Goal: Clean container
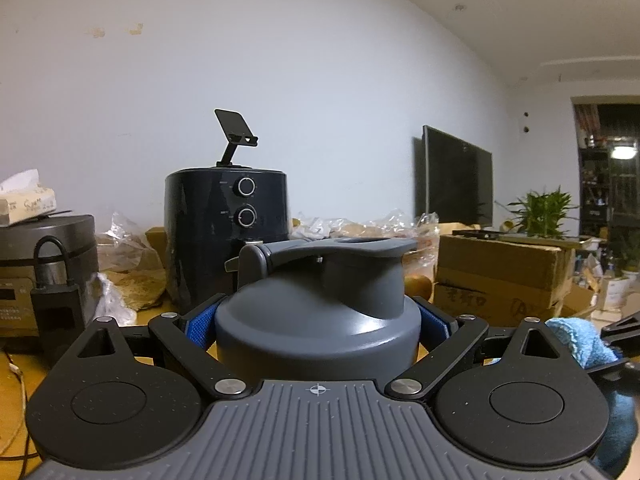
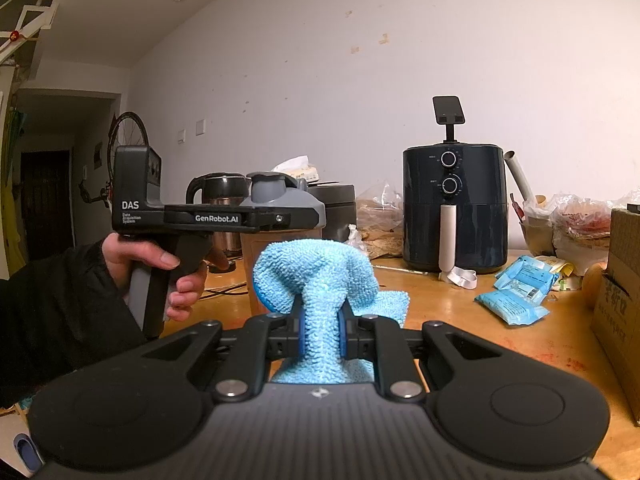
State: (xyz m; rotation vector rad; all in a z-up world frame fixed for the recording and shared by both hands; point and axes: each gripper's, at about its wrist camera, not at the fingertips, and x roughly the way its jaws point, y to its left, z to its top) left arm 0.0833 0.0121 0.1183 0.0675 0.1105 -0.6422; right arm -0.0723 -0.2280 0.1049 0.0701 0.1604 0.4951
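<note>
- Pinching a light-blue cloth (image 2: 320,280) in the right gripper (image 2: 320,332), lower centre of the right wrist view, jaws nearly closed on the fabric.
- Clamping the grey-lidded container (image 1: 316,320) between the left gripper's (image 1: 318,326) blue pads (image 1: 200,328), centre of the left wrist view.
- Wrapping a hand (image 2: 160,268) around the left gripper's handle, left of frame.
- Standing behind on the wooden table (image 2: 460,304): a dark air fryer (image 2: 454,208).

both wrist cams level, share fryer (image 1: 226,236)

left gripper (image 2: 280,216) body: "das" | side rail: "genrobot.ai" (small print under "das" unreadable)
</note>
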